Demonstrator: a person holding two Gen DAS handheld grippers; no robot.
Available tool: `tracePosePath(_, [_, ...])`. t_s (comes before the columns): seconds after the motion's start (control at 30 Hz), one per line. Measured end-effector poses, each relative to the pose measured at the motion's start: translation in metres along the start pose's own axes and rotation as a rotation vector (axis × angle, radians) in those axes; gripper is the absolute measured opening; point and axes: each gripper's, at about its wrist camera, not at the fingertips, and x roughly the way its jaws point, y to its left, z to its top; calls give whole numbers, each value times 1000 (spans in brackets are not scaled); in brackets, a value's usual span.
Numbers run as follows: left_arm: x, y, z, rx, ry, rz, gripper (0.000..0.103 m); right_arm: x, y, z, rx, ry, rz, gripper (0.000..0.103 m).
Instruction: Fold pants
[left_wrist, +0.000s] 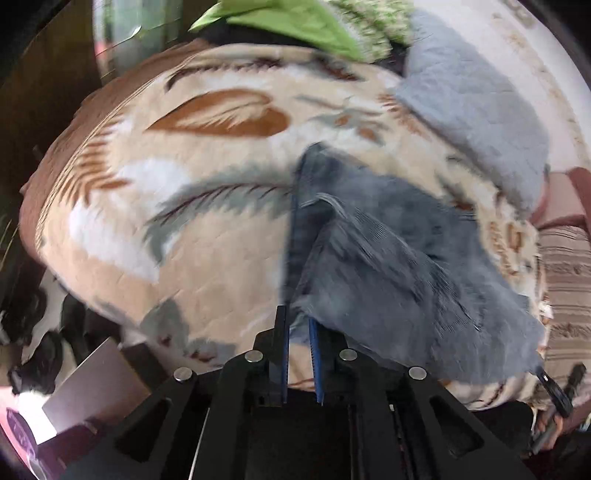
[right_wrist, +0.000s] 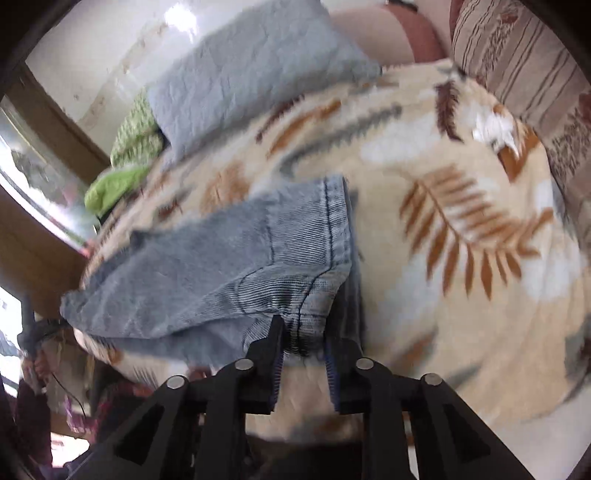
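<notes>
Pants (right_wrist: 229, 266) hung bunched over the blanket (right_wrist: 461, 314), lifted so the halves could meet. We had the right gripper (right_wrist: 304, 332) clamped on a seamed corner, the left gripper (left_wrist: 297, 325) nipping another edge, jaws near together, keeping the fabric taut.

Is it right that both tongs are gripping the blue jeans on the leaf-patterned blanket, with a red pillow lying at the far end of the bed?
Not quite: the pillow is pale grey-blue, not red, as the right wrist view shows. The rest stands: the left tongs and the right tongs both have the blue jeans between their fingers, on the leaf-patterned blanket.
</notes>
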Motion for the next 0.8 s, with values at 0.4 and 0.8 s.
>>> tracePosePath(0.4, [-41, -13, -3, 16, -106, 9, 14, -51, 39, 0, -158, -136, 157, 26])
tracePosePath(0.8, [22, -186, -52, 411, -7, -88, 29, -23, -19, 34, 245, -225, 128, 73])
